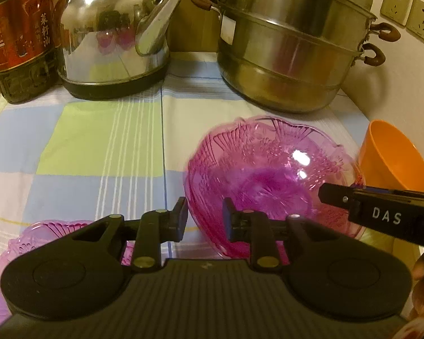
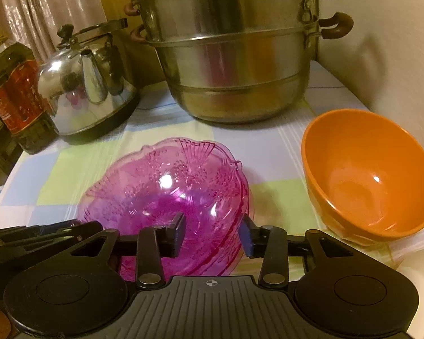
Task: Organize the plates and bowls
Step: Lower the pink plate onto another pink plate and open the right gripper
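**Pink bowls tilted at the table's right side**

Pink plate (image 1: 56, 234) lies flat near the front left edge, beneath my left gripper (image 1: 205, 220), whose fingers are spread and empty. Pink bowls (image 2: 166, 195), nested, tip their mouth toward me. My right gripper (image 2: 212, 233) straddles their near rim, parted; contact unclear. Orange bowl (image 2: 370, 183) sits by the right edge.
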Action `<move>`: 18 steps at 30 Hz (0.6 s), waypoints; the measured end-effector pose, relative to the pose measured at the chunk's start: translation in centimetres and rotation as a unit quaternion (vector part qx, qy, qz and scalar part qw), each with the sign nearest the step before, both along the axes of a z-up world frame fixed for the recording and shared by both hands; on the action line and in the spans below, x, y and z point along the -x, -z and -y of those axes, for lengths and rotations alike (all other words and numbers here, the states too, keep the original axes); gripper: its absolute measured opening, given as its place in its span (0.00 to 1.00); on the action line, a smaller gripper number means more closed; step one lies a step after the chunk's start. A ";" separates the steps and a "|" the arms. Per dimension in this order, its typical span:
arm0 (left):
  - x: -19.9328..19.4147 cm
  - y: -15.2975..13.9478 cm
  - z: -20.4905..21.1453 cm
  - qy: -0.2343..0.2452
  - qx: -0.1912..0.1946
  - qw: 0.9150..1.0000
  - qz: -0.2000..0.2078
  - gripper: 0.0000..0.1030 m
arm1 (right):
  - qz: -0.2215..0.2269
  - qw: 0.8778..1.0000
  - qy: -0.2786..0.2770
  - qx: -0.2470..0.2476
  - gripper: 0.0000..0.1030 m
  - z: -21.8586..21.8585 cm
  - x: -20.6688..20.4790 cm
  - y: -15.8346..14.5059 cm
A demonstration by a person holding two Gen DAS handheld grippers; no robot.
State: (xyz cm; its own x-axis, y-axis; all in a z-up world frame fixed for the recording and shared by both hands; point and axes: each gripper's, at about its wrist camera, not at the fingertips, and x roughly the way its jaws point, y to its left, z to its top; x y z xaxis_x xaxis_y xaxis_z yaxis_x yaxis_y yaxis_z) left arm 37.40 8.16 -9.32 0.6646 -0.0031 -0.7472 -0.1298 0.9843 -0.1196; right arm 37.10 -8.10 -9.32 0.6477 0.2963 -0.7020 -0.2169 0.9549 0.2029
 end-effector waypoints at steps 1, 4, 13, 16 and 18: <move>0.0 -0.1 -0.1 -0.001 0.002 1.000 0.002 0.24 | 0.002 1.000 0.004 -0.003 0.44 0.2 0.0 -0.1; 0.2 -0.5 -0.5 -0.010 0.006 1.000 0.011 0.24 | 0.003 1.000 0.015 -0.015 0.46 0.8 -0.1 -0.2; 0.3 -0.7 -1.3 -0.025 0.032 0.999 0.013 0.24 | -0.002 0.999 0.026 -0.043 0.47 1.8 0.1 -0.6; 0.2 -0.6 -1.5 -0.027 0.043 0.999 0.012 0.24 | -0.009 0.998 0.025 -0.050 0.47 1.8 0.1 -0.5; 0.2 -0.4 -1.5 -0.029 0.045 0.999 0.010 0.24 | -0.012 0.998 0.022 -0.049 0.47 1.7 0.1 -0.5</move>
